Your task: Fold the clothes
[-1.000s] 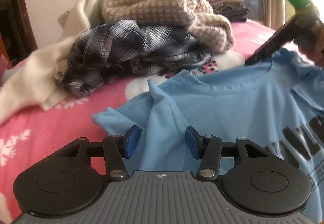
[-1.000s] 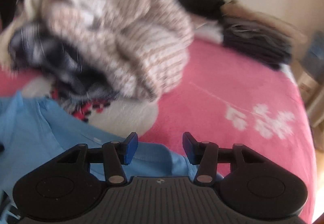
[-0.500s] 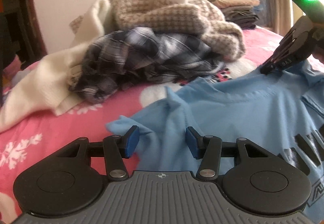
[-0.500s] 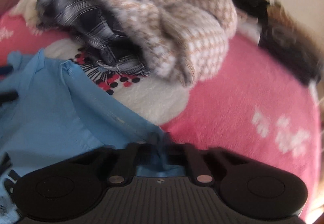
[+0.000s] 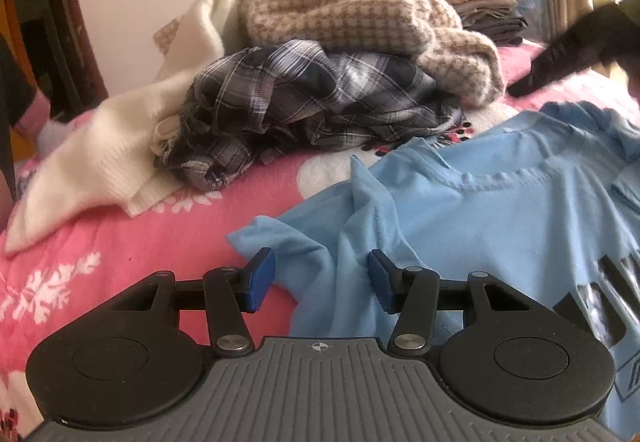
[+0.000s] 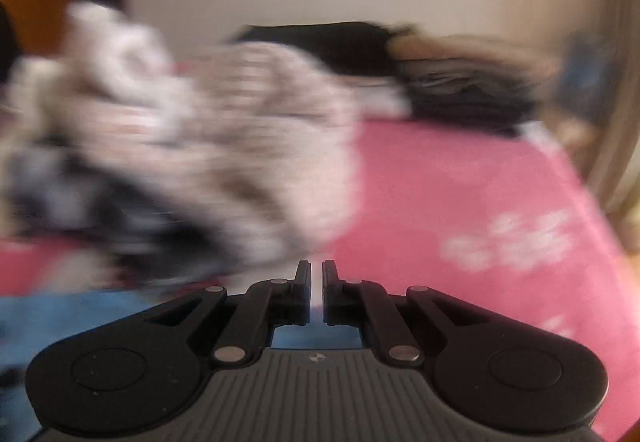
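**Blue T-shirt spread on the bed, one gripper open over its sleeve**

Left wrist view: the light blue cotton T-shirt with dark printed lettering (image 5: 500, 218) lies front-up on the pink fleece blanket with white flower prints (image 5: 120, 238), its neckband facing the far wall and its near sleeve rumpled into a raised ridge. The left gripper (image 5: 322, 276) hangs over that sleeve with its blue-padded jaws spread apart, the ridge of cloth between them but neither pad pressing on it. Beyond the shirt sits a heap of unfolded laundry: a grey-and-navy plaid shirt (image 5: 304, 102), a beige-and-white houndstooth knit (image 5: 348, 22) and a cream woollen sweater (image 5: 104, 158). A neat stack of folded dark and tan garments (image 5: 488, 14) rests near the far edge.

Right wrist view: motion blur smears the whole scene. The right gripper (image 6: 316, 294) has its jaws pressed almost together with only a thin slit of light between them; no cloth is visibly caught at the tips, though blue fabric shows just beneath the linkage, so whether it pinches the T-shirt cannot be told.

Handling, as a judgement: the T-shirt is light, limp and easily dragged, so it will sag and crease if lifted from one point. Shoulder seam and sleeve hem give the firmest hold.
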The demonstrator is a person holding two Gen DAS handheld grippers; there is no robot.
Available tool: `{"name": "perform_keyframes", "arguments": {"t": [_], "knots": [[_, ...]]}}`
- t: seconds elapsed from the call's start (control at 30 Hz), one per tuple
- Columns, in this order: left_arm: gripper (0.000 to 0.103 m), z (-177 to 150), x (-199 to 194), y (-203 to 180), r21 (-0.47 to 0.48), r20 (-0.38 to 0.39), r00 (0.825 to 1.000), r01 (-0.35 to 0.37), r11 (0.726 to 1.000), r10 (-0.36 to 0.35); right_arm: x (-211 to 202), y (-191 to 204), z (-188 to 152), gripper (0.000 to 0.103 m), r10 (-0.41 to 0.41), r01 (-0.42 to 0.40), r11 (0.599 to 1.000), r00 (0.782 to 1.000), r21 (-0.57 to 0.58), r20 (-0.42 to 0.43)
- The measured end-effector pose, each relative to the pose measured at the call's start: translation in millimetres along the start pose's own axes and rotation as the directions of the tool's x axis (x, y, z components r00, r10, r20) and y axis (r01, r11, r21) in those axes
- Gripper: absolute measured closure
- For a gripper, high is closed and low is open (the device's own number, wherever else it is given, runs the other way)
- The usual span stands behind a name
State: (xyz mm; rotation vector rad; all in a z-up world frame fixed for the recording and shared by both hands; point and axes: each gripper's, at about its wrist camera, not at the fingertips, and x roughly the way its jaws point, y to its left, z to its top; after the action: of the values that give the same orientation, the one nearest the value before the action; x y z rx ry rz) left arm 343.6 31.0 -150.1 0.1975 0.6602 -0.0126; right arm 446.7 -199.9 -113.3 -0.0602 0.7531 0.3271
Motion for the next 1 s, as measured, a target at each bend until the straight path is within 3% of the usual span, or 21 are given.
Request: {"name": "perform_keyframes", "arguments": {"t": [0.1,0.2,0.3,0.4,0.5,0.63,0.77,0.9,0.93,1.0], "knots": [[0.049,0.4,-0.7,3.6,-0.013,-0.003,1.0,0.001,1.0,-0.001,13.5,38.0,-13.0,0.098,0.141,-0.151,0.985,0.984,-0.079,-0.112],[0.049,0.5,-2.4,9.3,-0.023,-0.001,1.0,-0.001,1.0,0.001,50.8,58.0,-19.0,0.102,0.07,-0.083,0.992,0.988,-0.1,-0.136],[0.049,2.1,-4.7,21.0,-0.07,0.005,1.0,0.011,0.997,-0.011,55.3,42.5,-1.6,0.101,0.015,-0.007,0.996,0.996,0.094,-0.085],[0.049,3.6,-4.0,35.6,-0.146,0.003,0.999,0.035,0.989,-0.035,40.8,25.3,7.0,0.099,-0.118,0.129,0.98,0.99,0.153,-0.08],[0.049,5.4,-2.6,52.1,-0.24,-0.001,0.997,0.077,0.968,-0.079,-6.7,5.0,6.6,0.099,-0.082,0.1,0.968,0.993,0.232,-0.084],[0.047,9.3,-9.2,72.5,-0.36,0.036,0.995,0.104,0.927,-0.097,-116.6,-6.8,-3.2,0.098,-0.091,0.1,0.957,0.995,0.271,-0.046],[0.041,12.8,-23.4,92.5,-0.459,0.088,0.993,0.115,0.881,-0.085,-228.7,-22.9,-37.7,0.085,-0.138,0.148,0.924,0.989,0.352,-0.055],[0.041,15.9,-52.1,92.4,-0.432,0.121,0.988,0.144,0.89,-0.101,-295.5,-25.7,-96.4,0.07,-0.162,0.209,0.883,0.976,0.421,-0.144],[0.041,17.0,-64.8,85.7,-0.409,0.123,0.984,0.169,0.897,-0.13,-304.3,-25.7,-112.2,0.066,-0.161,0.217,0.868,0.974,0.447,-0.16],[0.041,18.9,-91.1,69.0,-0.352,0.115,0.972,0.231,0.907,-0.203,-316.5,-27.2,-140.0,0.065,-0.147,0.224,0.837,0.971,0.499,-0.189]]}}
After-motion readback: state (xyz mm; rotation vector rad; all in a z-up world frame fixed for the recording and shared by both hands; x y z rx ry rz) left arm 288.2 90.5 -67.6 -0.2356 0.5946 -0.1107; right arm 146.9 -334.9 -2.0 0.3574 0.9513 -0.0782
